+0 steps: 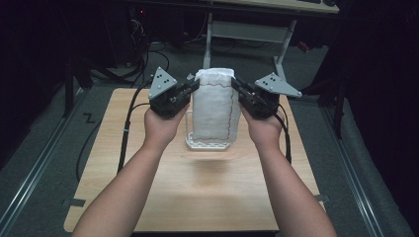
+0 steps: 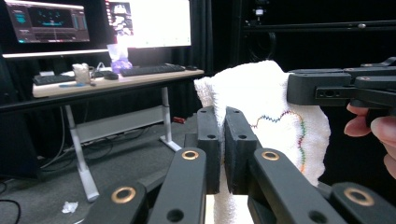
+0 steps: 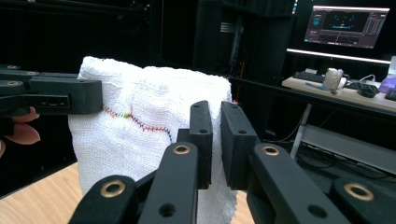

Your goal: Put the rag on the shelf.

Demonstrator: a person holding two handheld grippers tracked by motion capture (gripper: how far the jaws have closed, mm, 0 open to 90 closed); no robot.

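Jaws nearly closed on both grippers, each pinching an upper corner of the towel (image 1: pixel 213 106). Left gripper (image 1: pixel 192 86) clamping the left corner, right gripper (image 1: pixel 236 85) clamping the right, at centre frame in the high view. Towel hanging upright between them, a multicoloured stitch line running down its face, lower edge dangling just above a white rack (image 1: pixel 207 144) on the table (image 1: pixel 207 192). Beyond, at top of frame, desk (image 2: pixel 116 79) with monitors (image 2: pixel 46 21).
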